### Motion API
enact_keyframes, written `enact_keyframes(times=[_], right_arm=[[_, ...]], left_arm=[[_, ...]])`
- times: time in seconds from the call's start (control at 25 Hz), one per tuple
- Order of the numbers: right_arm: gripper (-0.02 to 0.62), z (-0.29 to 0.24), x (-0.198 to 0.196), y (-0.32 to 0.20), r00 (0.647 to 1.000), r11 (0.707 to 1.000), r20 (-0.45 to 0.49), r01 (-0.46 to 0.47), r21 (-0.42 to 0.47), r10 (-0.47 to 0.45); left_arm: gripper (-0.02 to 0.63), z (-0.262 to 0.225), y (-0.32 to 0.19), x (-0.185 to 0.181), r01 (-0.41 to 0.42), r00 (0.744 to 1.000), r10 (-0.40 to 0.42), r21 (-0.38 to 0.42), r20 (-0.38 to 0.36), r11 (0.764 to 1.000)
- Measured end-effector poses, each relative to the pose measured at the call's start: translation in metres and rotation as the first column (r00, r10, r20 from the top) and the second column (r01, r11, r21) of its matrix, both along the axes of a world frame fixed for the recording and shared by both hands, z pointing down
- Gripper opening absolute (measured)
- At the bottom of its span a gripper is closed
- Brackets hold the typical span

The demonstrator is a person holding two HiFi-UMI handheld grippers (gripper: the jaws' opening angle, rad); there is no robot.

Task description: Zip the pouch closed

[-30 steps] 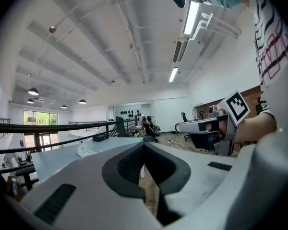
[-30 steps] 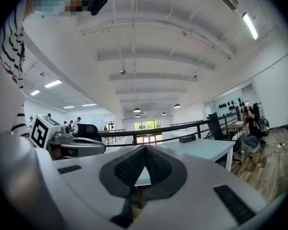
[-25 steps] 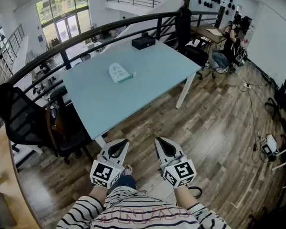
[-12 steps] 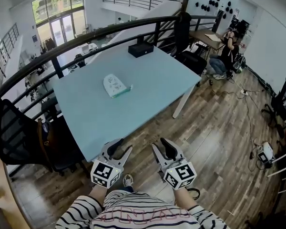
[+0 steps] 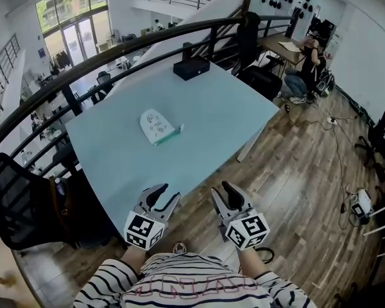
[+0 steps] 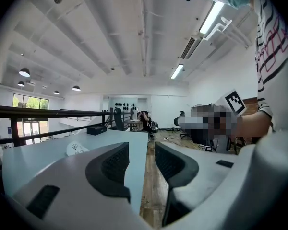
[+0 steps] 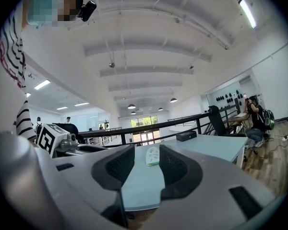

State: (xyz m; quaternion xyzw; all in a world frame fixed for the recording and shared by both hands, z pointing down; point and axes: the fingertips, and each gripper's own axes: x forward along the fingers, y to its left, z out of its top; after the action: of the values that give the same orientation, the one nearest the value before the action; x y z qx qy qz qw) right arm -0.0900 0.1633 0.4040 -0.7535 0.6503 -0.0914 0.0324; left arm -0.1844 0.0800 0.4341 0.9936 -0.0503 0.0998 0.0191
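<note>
Nearest the camera is the person's black-and-white striped shirt (image 5: 179, 287), with both forearms held out toward 12 o'clock. The left gripper (image 5: 168, 193), white with black pads and a marker cube at its back, hangs over the near edge of the table. Its fingers are released: in the left gripper view (image 6: 141, 147) the ribbed pads stand apart, with only the table edge and floor showing in the gap. The right gripper (image 5: 221, 190), just beside it at 3 o'clock, is over the brown wood-plank floor (image 5: 295, 172) just short of the table edge. It is also released, with its pads spread in the right gripper view (image 7: 146, 155).

The pale blue rectangular table (image 5: 212, 108) stretches away from the grippers. The small white pouch with green print and a teal zip edge (image 5: 157, 126) lies flat near the middle of it, at 11 o'clock from the left gripper and well apart from both. From the right gripper it shows in the gap between the pads (image 7: 152, 155), and from the left gripper it shows to the left of the pads (image 6: 77, 148). Whether its zip is open is too small to tell.

Farther toward 12 o'clock, a black rectangular box (image 5: 191, 68) sits by the table's far edge. A black metal railing (image 5: 115, 50) runs behind the table. At 9 o'clock stands a black office chair (image 5: 19, 197). At 2 o'clock, far off, a person (image 5: 308, 59) sits at a desk.
</note>
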Motion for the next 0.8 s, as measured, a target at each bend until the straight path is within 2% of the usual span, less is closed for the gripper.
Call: enact_keyframes(times=[0.32, 0.48, 0.8], right_arm=[[0.153, 0.012, 0.037, -0.047, 0.999, 0.999, 0.025, 0.029, -0.024, -0.028], [0.153, 0.023, 0.062, -0.073, 0.996, 0.996, 0.031, 0.090, -0.027, -0.089], [0.153, 0.041, 0.124, -0.131, 0.959, 0.956, 0.030, 0.284, -0.072, -0.282]], left_arm=[[0.146, 0.016, -0.038, 0.013, 0.053, 0.997, -0.052, -0.019, 0.050, 0.998], [0.146, 0.030, -0.059, 0.028, 0.121, 0.991, -0.119, -0.033, 0.066, 0.992], [0.146, 0.038, -0.098, 0.071, 0.318, 0.946, -0.315, -0.043, 0.072, 0.947]])
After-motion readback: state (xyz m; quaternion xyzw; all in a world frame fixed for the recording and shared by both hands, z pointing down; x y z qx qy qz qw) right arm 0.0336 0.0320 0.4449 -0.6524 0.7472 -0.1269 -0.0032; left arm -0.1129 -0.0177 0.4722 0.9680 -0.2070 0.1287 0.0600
